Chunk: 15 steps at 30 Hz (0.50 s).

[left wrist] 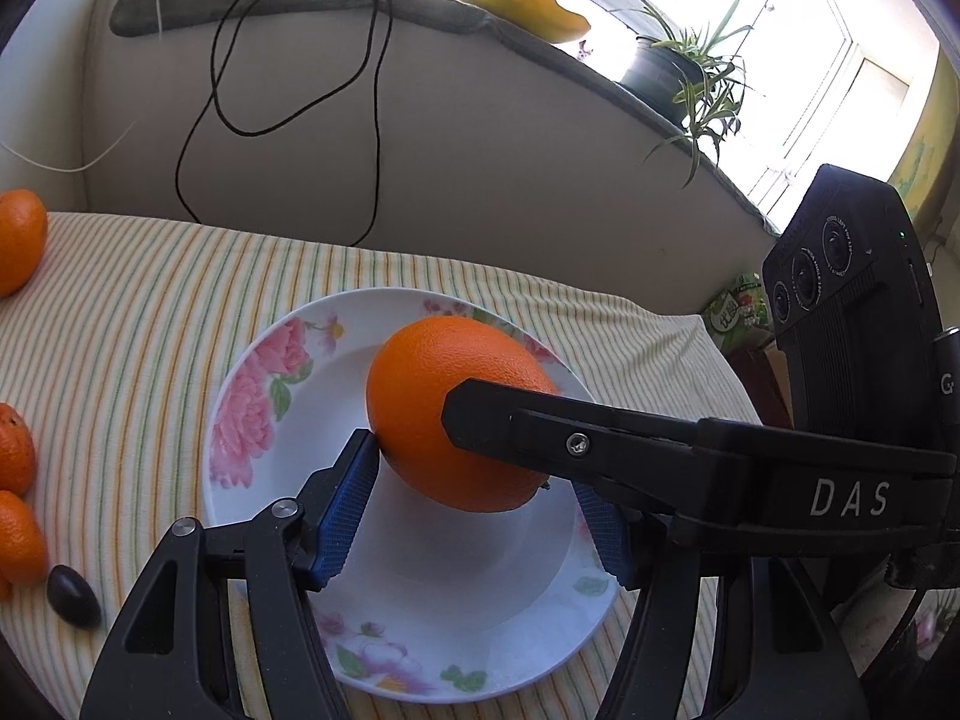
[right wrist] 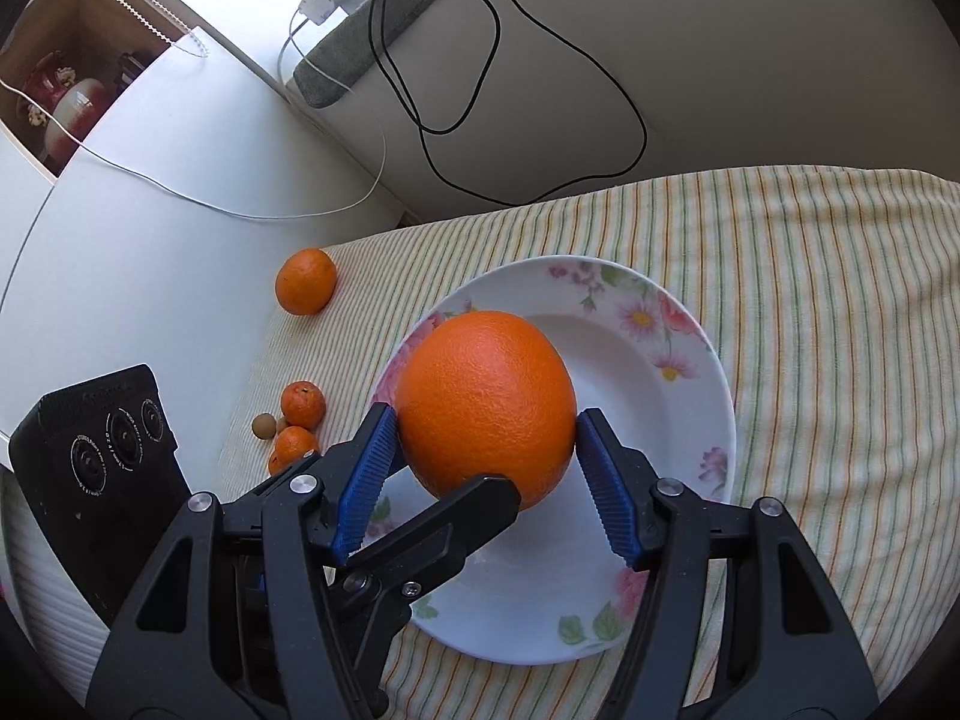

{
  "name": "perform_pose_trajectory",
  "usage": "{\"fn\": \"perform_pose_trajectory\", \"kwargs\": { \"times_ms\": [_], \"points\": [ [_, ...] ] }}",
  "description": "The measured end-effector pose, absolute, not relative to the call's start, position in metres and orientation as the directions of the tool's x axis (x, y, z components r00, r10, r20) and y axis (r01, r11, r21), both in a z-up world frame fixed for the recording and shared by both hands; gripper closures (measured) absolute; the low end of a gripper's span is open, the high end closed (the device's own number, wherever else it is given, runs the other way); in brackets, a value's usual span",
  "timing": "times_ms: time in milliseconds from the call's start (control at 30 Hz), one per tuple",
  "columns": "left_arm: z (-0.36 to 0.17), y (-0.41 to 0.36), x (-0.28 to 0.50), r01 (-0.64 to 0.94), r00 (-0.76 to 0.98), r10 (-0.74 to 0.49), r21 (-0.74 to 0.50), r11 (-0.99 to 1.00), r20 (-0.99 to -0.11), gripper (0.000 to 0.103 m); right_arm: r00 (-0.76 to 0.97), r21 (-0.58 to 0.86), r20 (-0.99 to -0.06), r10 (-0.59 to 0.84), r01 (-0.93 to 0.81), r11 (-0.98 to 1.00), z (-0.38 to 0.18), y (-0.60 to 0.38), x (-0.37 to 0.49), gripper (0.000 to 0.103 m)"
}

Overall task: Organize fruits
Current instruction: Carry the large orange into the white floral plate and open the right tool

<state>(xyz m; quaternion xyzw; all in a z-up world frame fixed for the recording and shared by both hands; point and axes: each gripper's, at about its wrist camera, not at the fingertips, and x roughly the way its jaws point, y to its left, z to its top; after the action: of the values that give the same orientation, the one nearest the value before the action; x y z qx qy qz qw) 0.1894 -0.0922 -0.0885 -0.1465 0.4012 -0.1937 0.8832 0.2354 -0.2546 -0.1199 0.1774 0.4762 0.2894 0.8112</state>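
A large orange (left wrist: 447,387) is held over a white floral plate (left wrist: 252,396) on the striped cloth. Both grippers close on it. My left gripper (left wrist: 480,483) has its blue pads against the orange's sides. My right gripper (right wrist: 483,441) also presses its blue pads on the orange (right wrist: 486,402) above the plate (right wrist: 678,420). The right gripper's black finger (left wrist: 600,438) crosses the left wrist view in front of the orange. The left gripper's finger (right wrist: 432,540) crosses under the orange in the right wrist view.
Small tangerines (right wrist: 305,281) (right wrist: 303,404) (right wrist: 294,443) and a small brown fruit (right wrist: 264,425) lie left of the plate. A dark fruit (left wrist: 73,596) lies near tangerines (left wrist: 18,240) (left wrist: 15,450). Cables hang on the wall behind. A potted plant (left wrist: 678,72) stands on the sill.
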Motion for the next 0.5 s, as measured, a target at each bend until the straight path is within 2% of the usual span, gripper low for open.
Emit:
{"fn": "perform_pose_trajectory", "kwargs": {
  "times_ms": [367,500],
  "points": [
    [-0.0856,-0.0994,0.1959,0.225,0.601,-0.420,-0.361,0.905,-0.680,0.038,0.368,0.567,-0.679,0.635,-0.287,0.772,-0.1264,-0.2617,0.2459,0.038],
    [-0.0834,-0.0910,0.1890,0.207,0.612,-0.398,-0.346,0.915,-0.684,0.038,0.416,0.534,-0.676,0.608,-0.292,0.794,-0.1178,-0.2660,0.2403,0.038]
  ]
}}
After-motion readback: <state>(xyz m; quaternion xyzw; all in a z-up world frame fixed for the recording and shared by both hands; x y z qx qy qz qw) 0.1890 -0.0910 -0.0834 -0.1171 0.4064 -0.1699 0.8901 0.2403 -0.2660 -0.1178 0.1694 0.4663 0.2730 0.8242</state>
